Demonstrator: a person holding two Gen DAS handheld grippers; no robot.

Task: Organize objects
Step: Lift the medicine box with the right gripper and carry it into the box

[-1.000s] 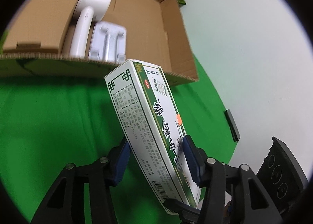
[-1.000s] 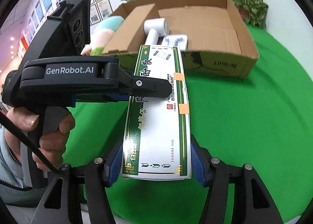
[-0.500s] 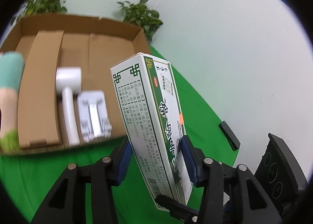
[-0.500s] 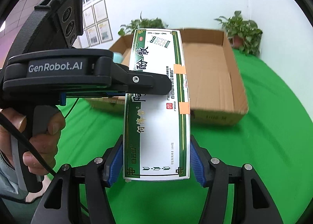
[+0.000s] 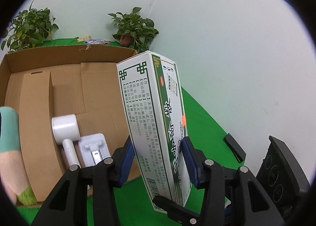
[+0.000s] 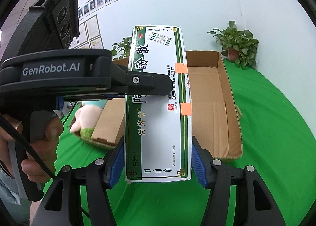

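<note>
**Desk:** Lifted since a second ago, is it?

**Photographer:** Yes. From the left wrist, the medicine carton (image 5: 156, 127) has come up off the green tabletop (image 5: 203, 123); the cardboard box (image 5: 65, 80) that sat high in the earlier frame now lies below and behind it, its floor open to view. The left gripper (image 5: 158, 158) has just been closing, and its blue pads bear on the carton's narrow sides near the lower end. A white handheld device (image 5: 66, 135) and a white holder (image 5: 93, 149) lie inside the cardboard box, with a plush toy (image 5: 8, 137) at its left edge.

**Desk:** And the right wrist?

**Photographer:** The same carton (image 6: 158, 103) stands long-end-up in the air in front of the cardboard box (image 6: 213, 107). The right gripper (image 6: 158, 158) pinches its bottom end across the broad face, pads tight on both edges. The left gripper (image 6: 156, 85) reaches in from the left and clamps it at mid-height, a person's hand (image 6: 37, 139) on the trigger.

**Desk:** How will it handle?

**Photographer:** By the look of it, light printed paperboard: stiff along the edges, likely to dent on the flat panels, and smooth enough to slide. I'd say the folded edges near the ends are the safest hold. Orange tape tabs (image 6: 185, 108) suggest a flap that could lift.
</note>
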